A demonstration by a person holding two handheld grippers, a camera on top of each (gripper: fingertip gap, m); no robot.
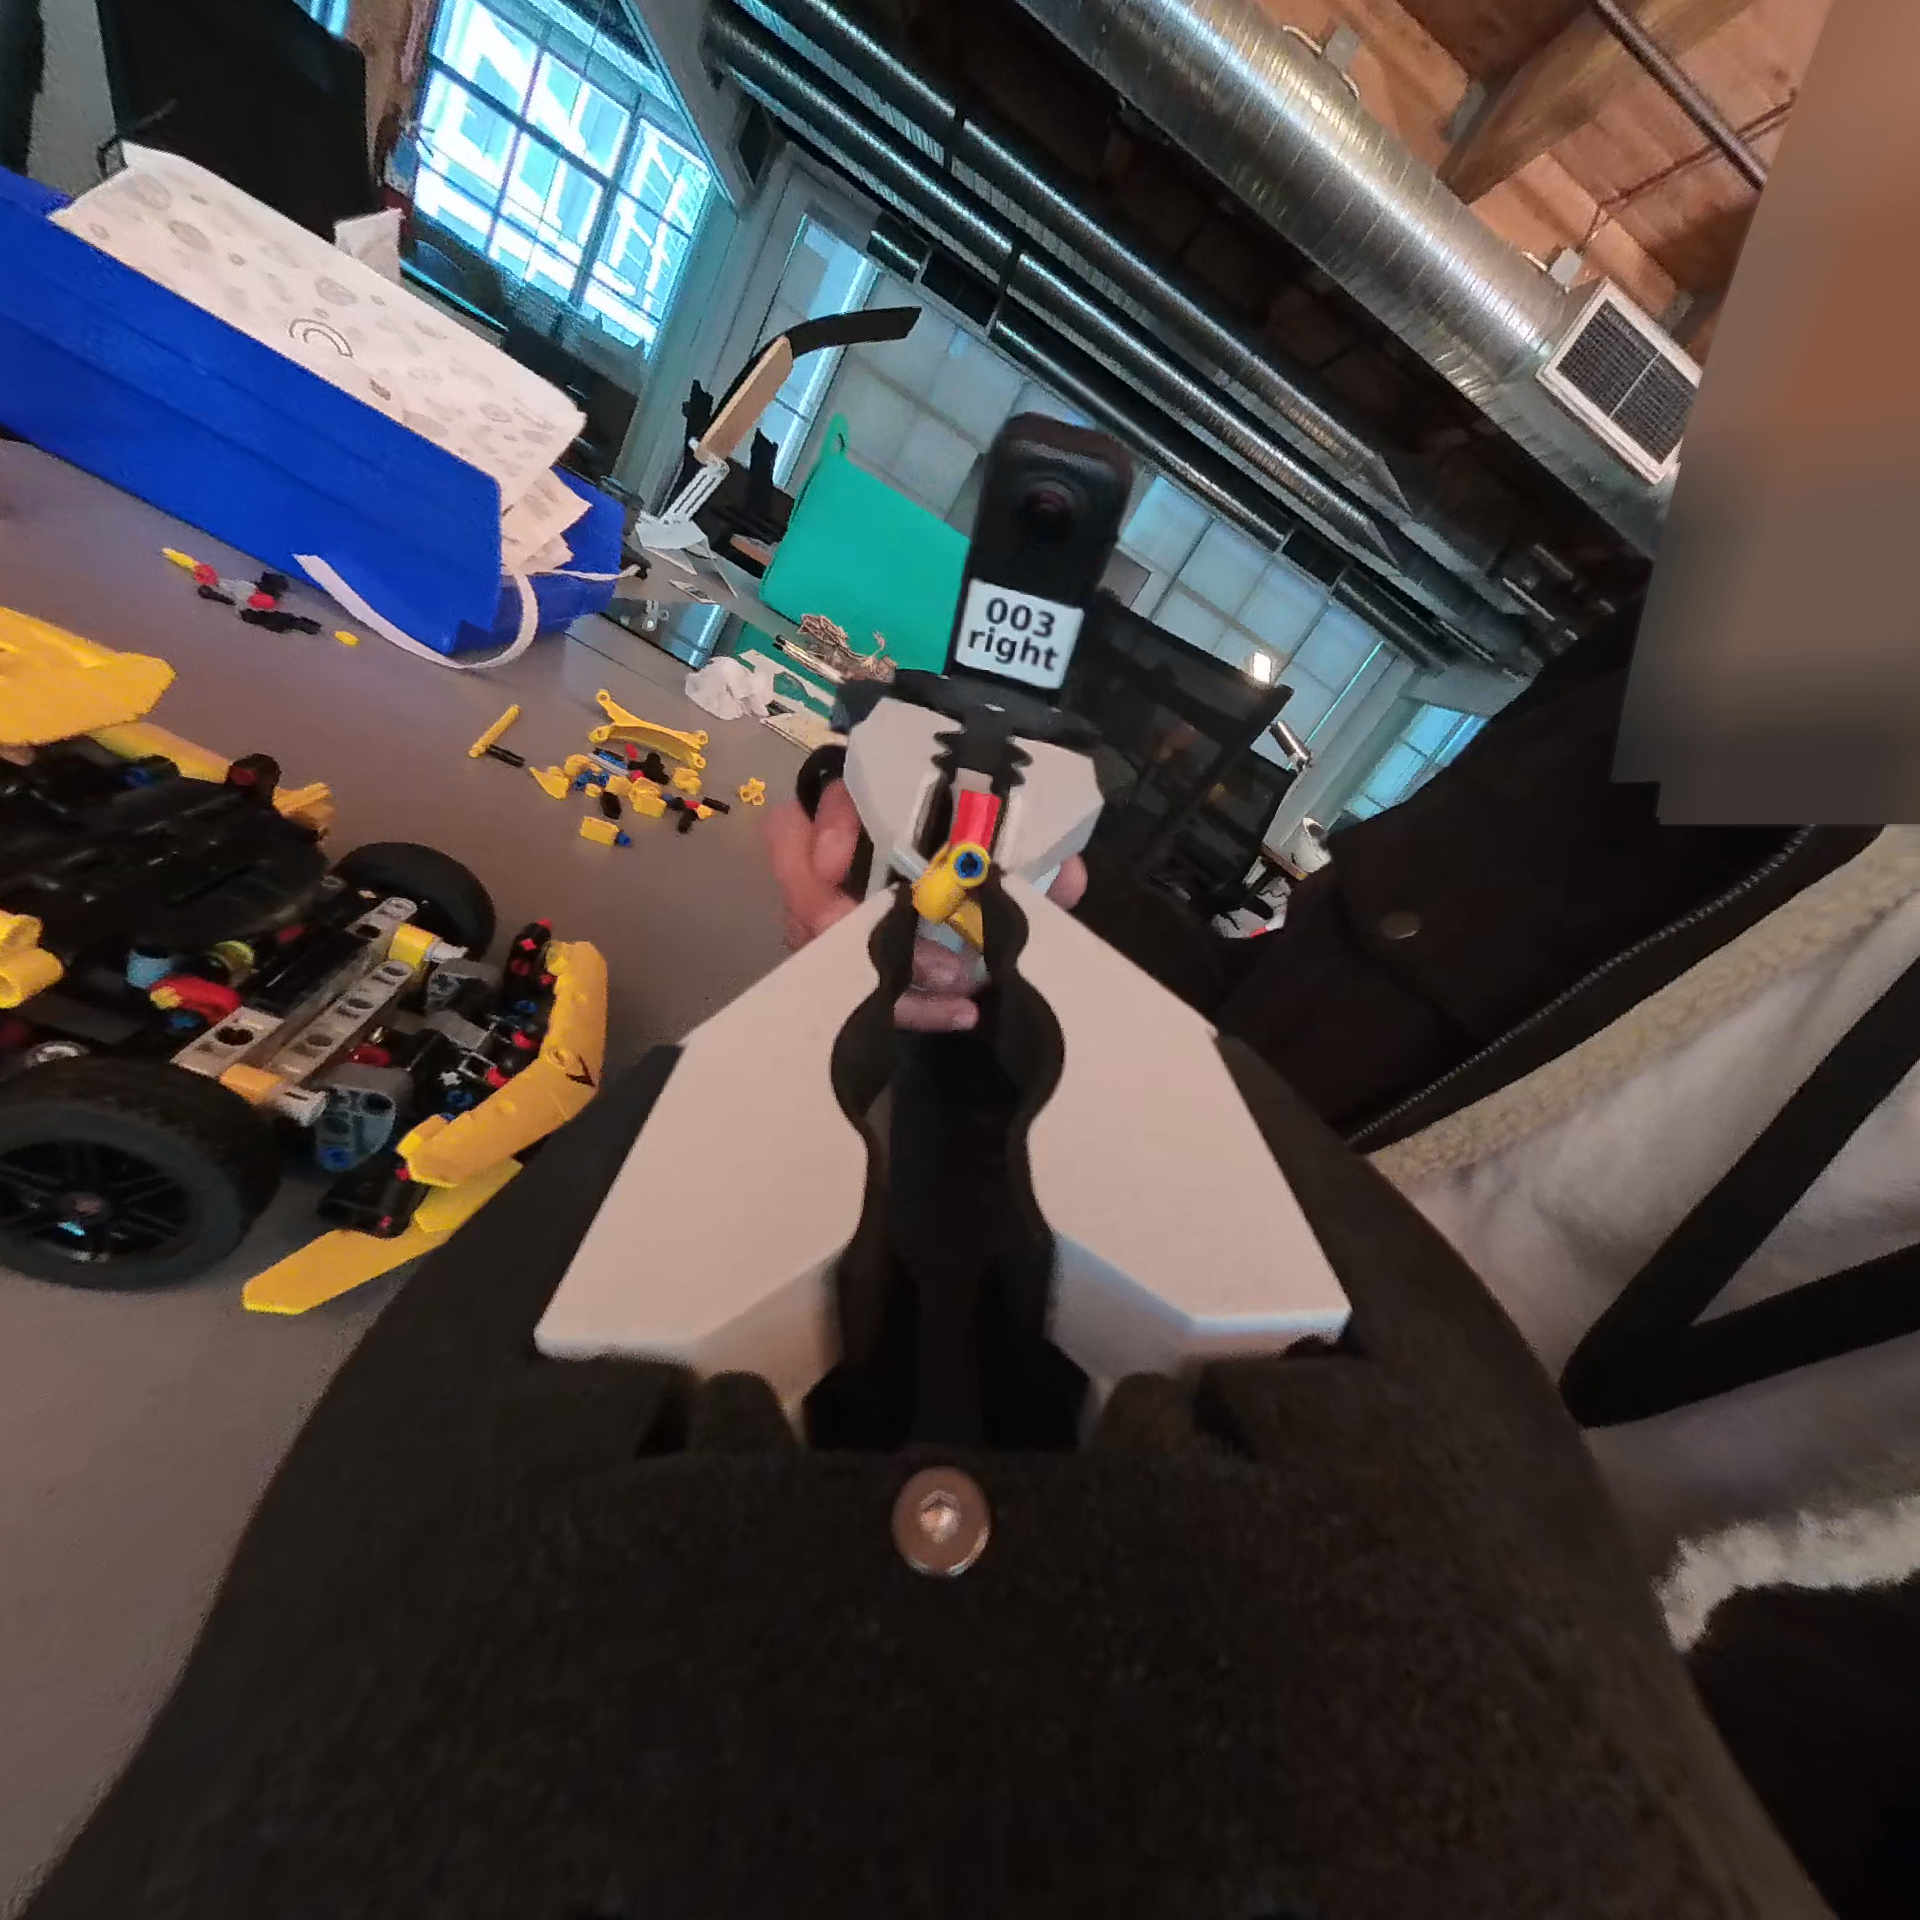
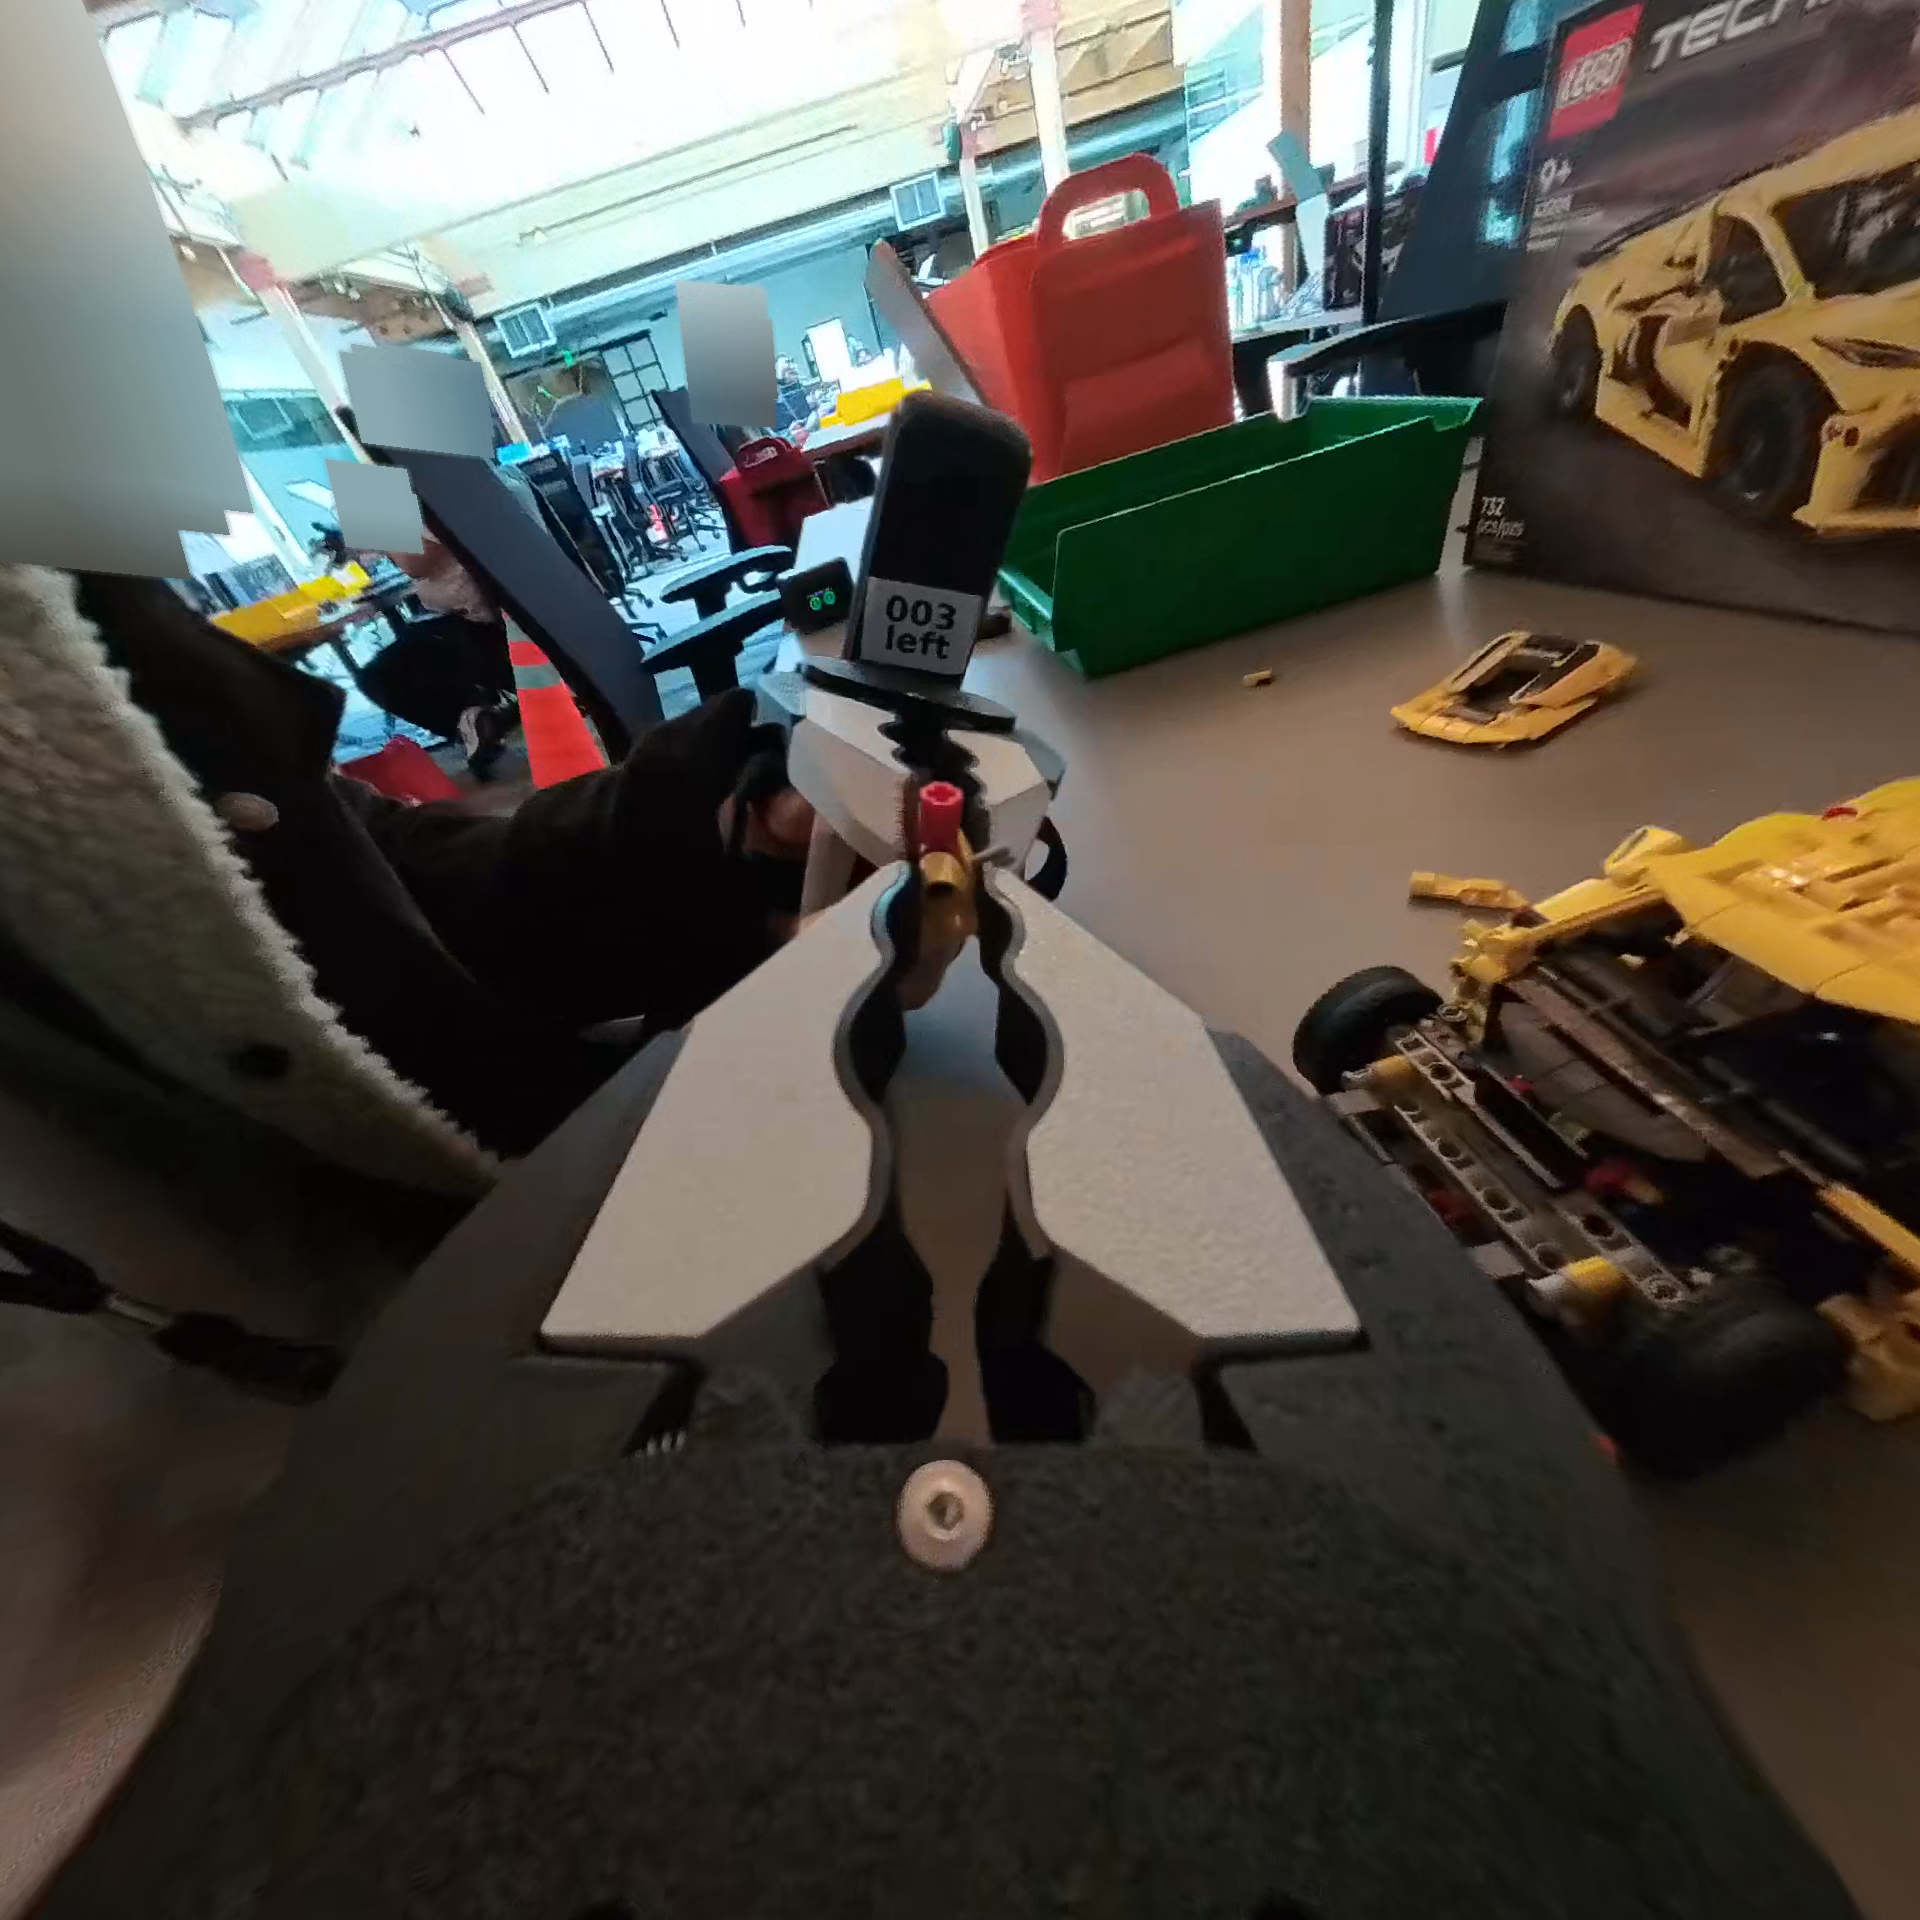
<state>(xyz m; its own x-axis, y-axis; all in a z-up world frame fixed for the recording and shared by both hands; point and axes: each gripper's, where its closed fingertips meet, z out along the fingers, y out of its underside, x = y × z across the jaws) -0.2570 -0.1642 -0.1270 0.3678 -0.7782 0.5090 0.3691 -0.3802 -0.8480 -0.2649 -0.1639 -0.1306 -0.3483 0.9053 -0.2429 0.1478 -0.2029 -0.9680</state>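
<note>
We count two grippers [image 1: 951, 914] [image 2: 940, 894], one yellow toy car [image 1: 260, 1018], one loose car roof [image 2: 1512, 691], one blue bin [image 1: 239, 416], one green bin [image 2: 1236, 540], one red bag [image 2: 1122, 322], and one toy box [image 2: 1714, 312].

The left tongs [image 1: 948, 914] pinch a small yellow connector [image 1: 951, 883] with a blue pin [image 1: 969, 862] in its hole. The right tongs [image 2: 940, 883] meet them tip to tip and grip a short red axle [image 2: 935, 810], which stands upright at 12 o'clock from the connector and touches it. Both pieces are in the air, above the grey tabletop [image 1: 665, 935]. A half-built yellow car [image 1: 260, 997] lies at 9 o'clock of the left tongs, loose pieces [image 1: 634, 769] at 10 o'clock.
</note>
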